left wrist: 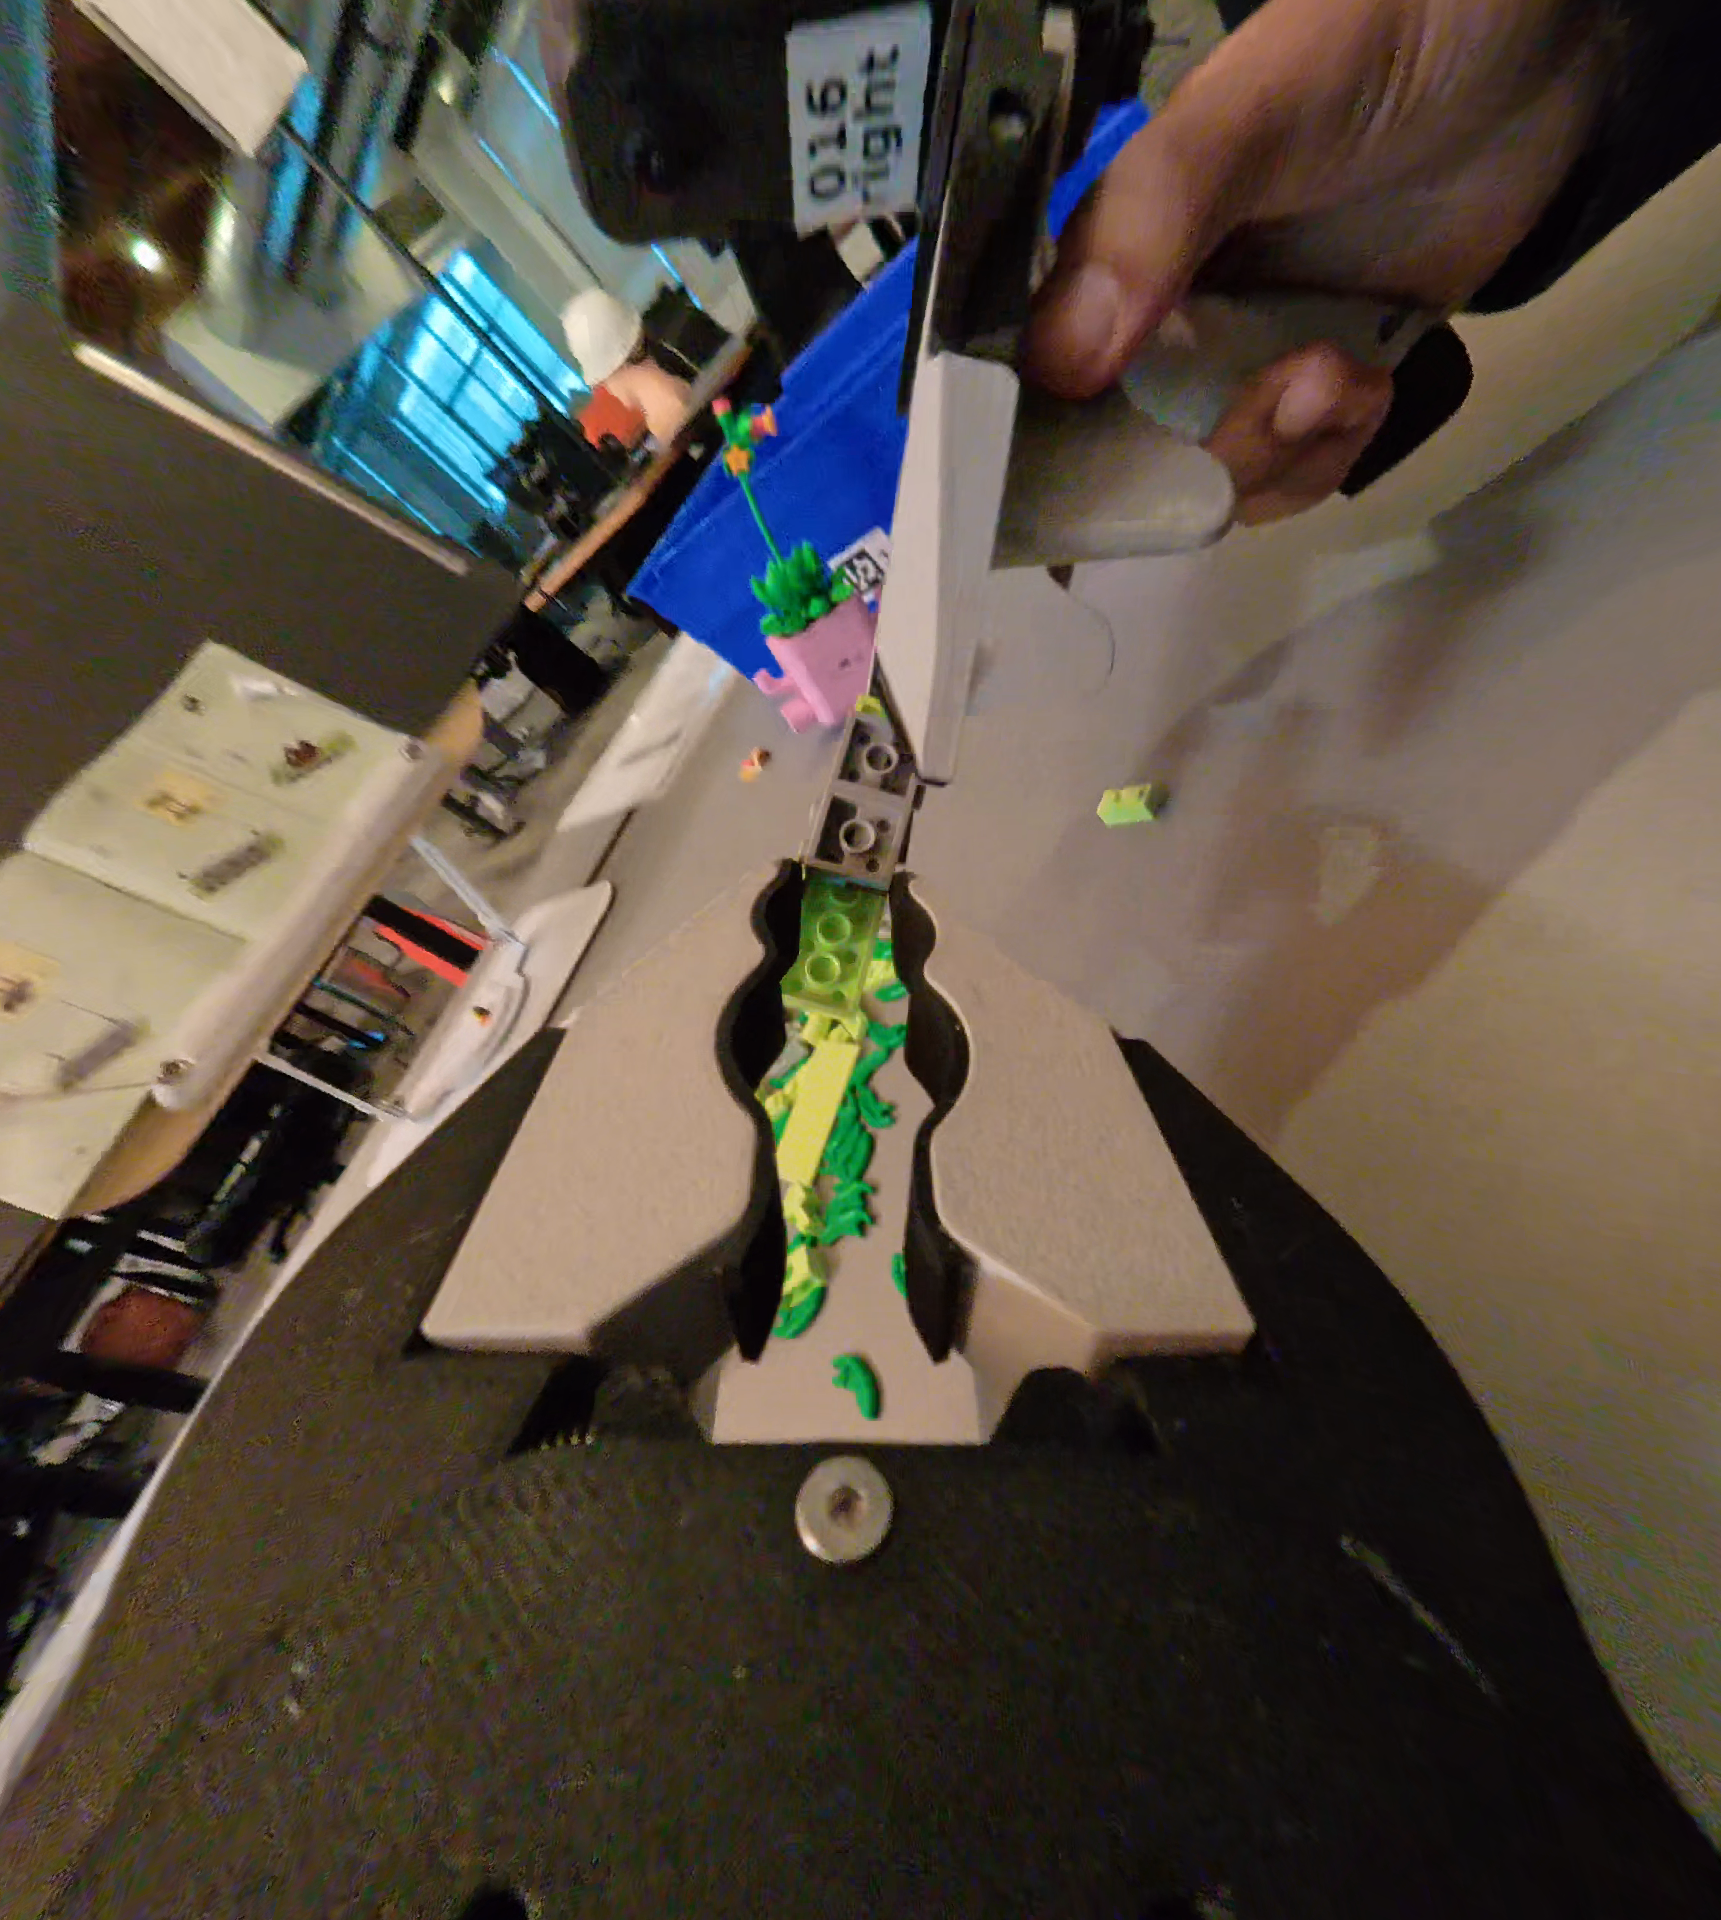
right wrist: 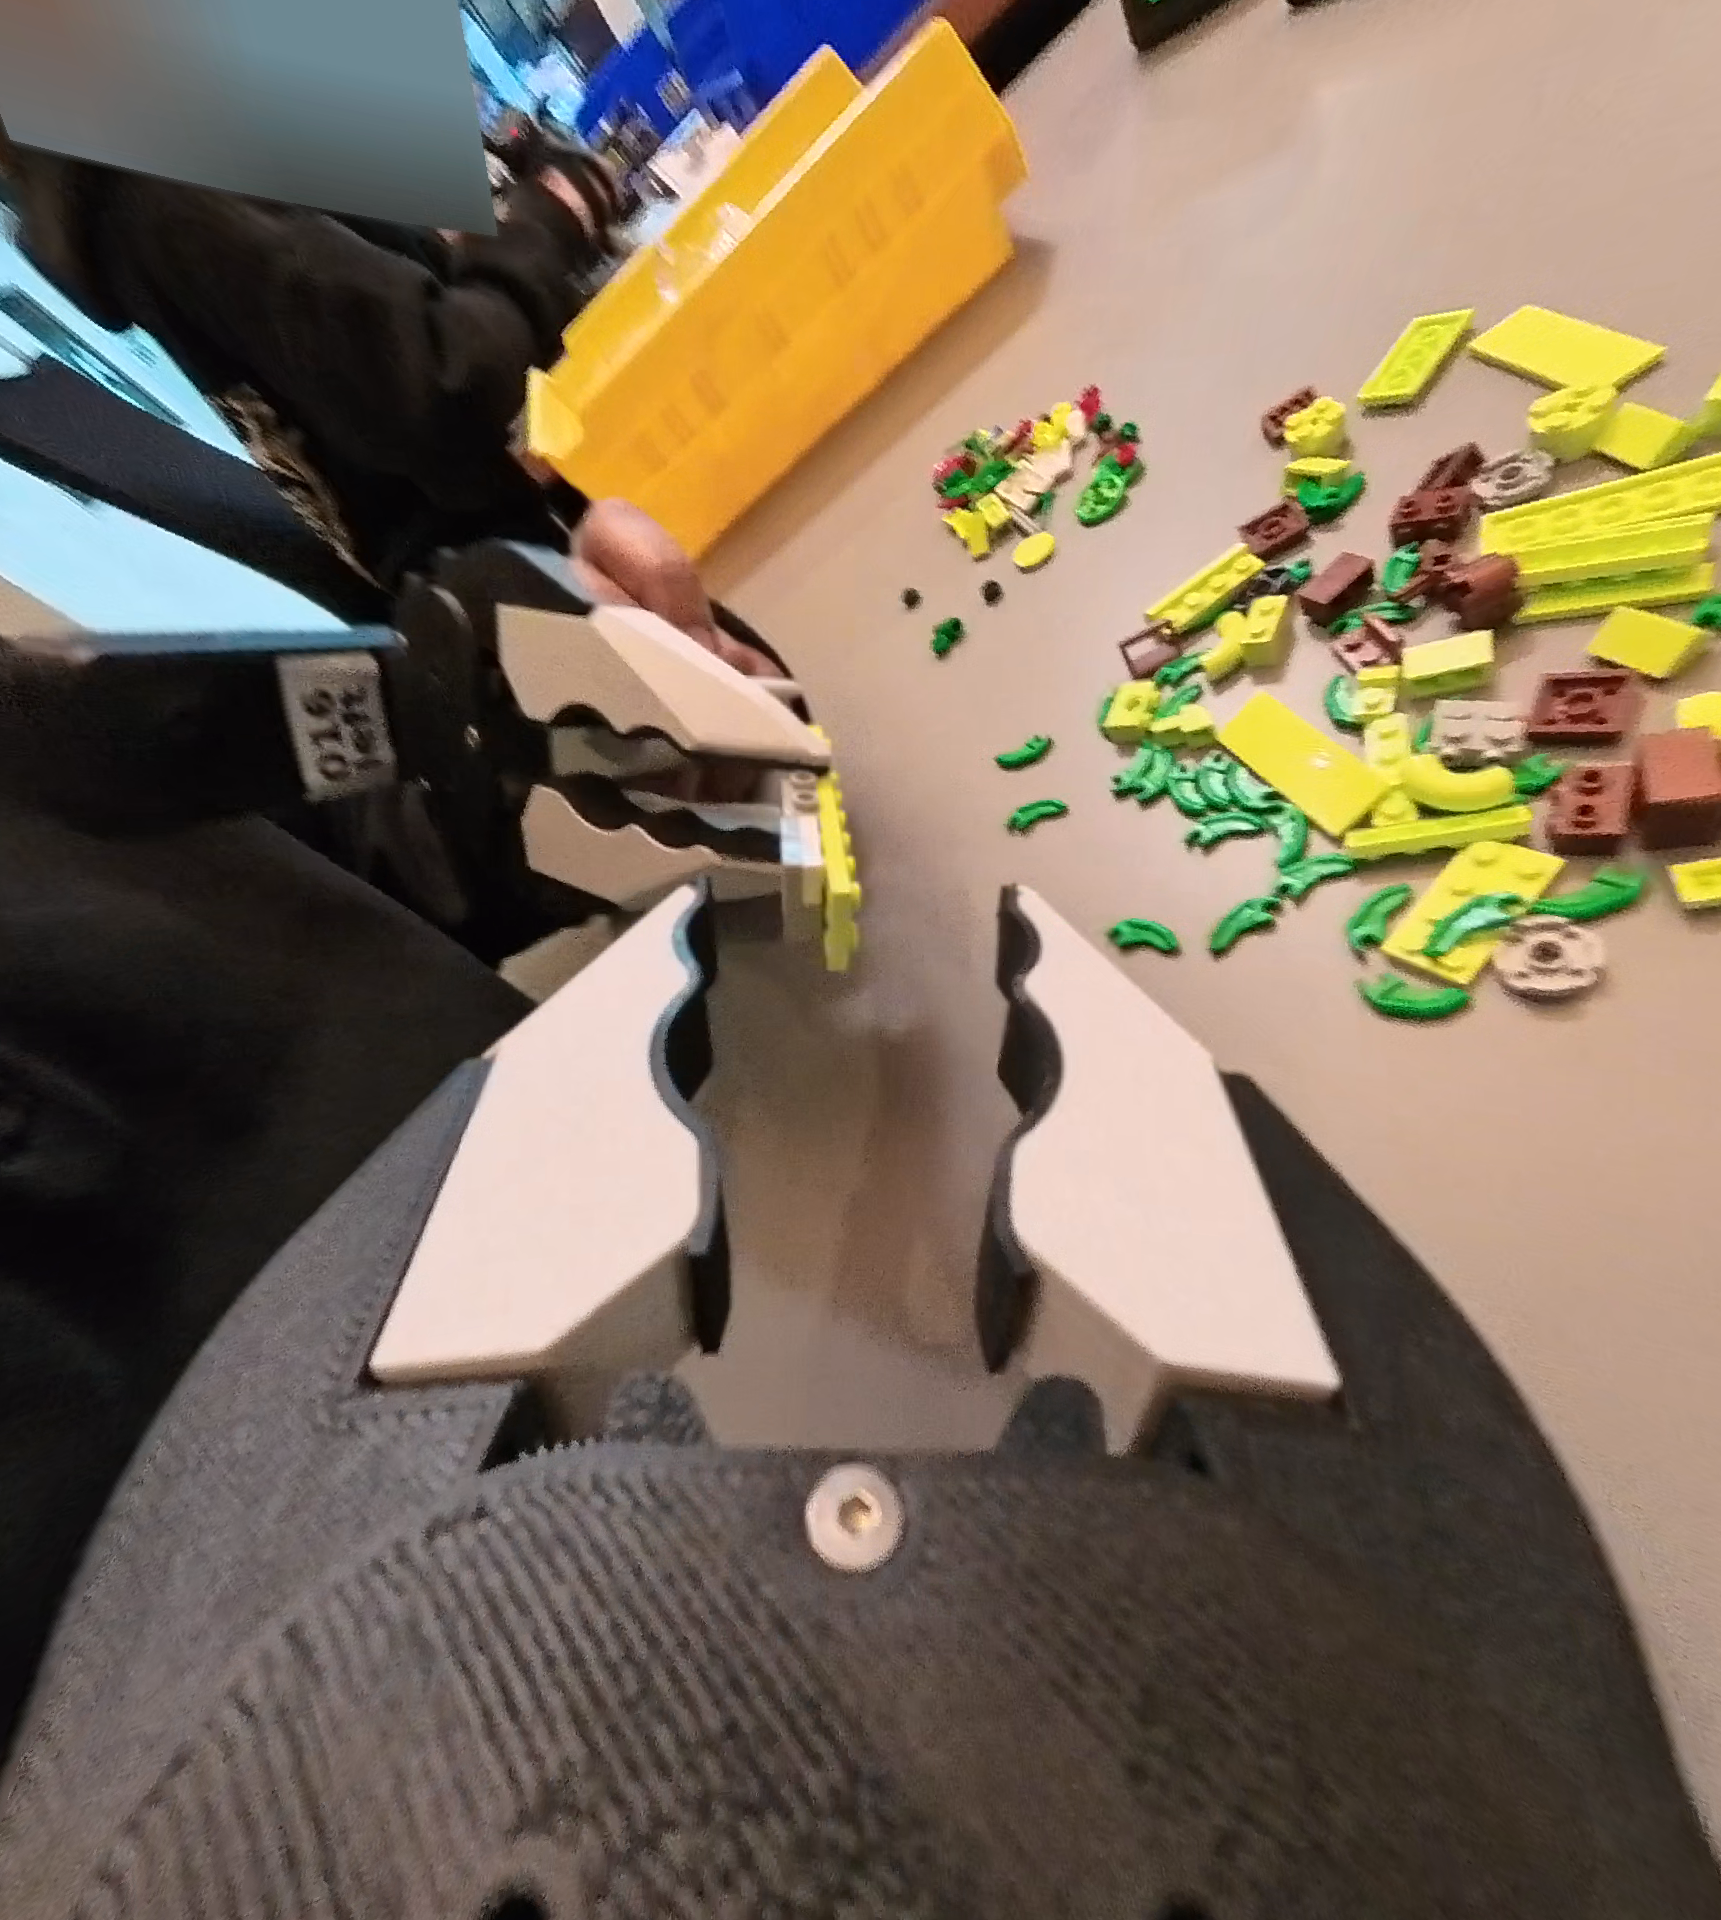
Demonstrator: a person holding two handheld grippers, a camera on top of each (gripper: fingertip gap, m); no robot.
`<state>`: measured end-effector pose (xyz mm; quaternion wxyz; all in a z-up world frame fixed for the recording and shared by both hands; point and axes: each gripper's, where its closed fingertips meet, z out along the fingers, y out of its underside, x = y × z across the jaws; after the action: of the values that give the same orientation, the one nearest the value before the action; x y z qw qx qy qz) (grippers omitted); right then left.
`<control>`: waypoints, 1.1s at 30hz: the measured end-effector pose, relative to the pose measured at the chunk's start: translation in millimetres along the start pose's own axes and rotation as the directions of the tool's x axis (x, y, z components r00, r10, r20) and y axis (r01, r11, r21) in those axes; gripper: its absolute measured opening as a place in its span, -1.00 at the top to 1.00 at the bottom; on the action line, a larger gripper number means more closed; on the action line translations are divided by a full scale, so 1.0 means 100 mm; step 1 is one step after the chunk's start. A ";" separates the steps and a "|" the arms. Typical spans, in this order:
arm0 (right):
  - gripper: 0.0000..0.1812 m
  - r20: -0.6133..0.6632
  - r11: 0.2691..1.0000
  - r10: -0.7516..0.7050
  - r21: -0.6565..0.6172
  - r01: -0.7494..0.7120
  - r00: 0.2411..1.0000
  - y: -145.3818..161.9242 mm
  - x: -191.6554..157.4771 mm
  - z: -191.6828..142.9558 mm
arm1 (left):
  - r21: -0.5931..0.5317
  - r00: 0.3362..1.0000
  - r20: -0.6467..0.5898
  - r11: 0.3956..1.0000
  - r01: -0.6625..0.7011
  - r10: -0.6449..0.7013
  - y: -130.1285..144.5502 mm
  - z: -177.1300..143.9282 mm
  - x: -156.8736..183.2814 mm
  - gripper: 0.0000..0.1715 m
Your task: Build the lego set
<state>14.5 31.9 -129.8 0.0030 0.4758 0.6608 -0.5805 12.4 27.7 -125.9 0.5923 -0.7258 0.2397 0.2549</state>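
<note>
A small grey-and-lime lego assembly point(right wrist: 820, 852) is being gripped by the left gripper point(left wrist: 840, 883) at frame centre; the right gripper point(right wrist: 851, 935) is being held spread, empty.

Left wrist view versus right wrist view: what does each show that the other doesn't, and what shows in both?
Only the left wrist view shows the pink flower pot model, the blue bin behind it and a lone lime brick on the table.

Only the right wrist view shows the yellow bin, the brown bricks in the loose pile, and its own right gripper open and empty.

Both show the left gripper shut on the small grey and lime assembly, plus green leaf pieces.
</note>
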 end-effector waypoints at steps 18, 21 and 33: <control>0.89 0.025 0.980 -0.132 0.154 0.127 0.991 -0.14 -0.19 -0.09 | 0.057 0.998 0.047 0.998 -0.035 0.033 -0.12 -0.03 0.01 0.83; 0.89 0.006 0.976 -0.159 0.152 0.157 0.987 -0.15 -0.19 -0.08 | 0.054 0.998 0.056 0.998 -0.041 0.038 -0.11 -0.03 0.00 0.84; 0.91 -0.013 0.979 -0.142 0.147 0.142 0.990 -0.16 -0.19 -0.08 | 0.051 0.995 0.080 0.997 -0.062 0.058 -0.10 -0.02 -0.02 0.85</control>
<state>19.0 28.1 -104.6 -0.0744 0.4270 0.6482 -0.6261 18.1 27.3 -116.7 0.6126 -0.6914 0.2447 0.2946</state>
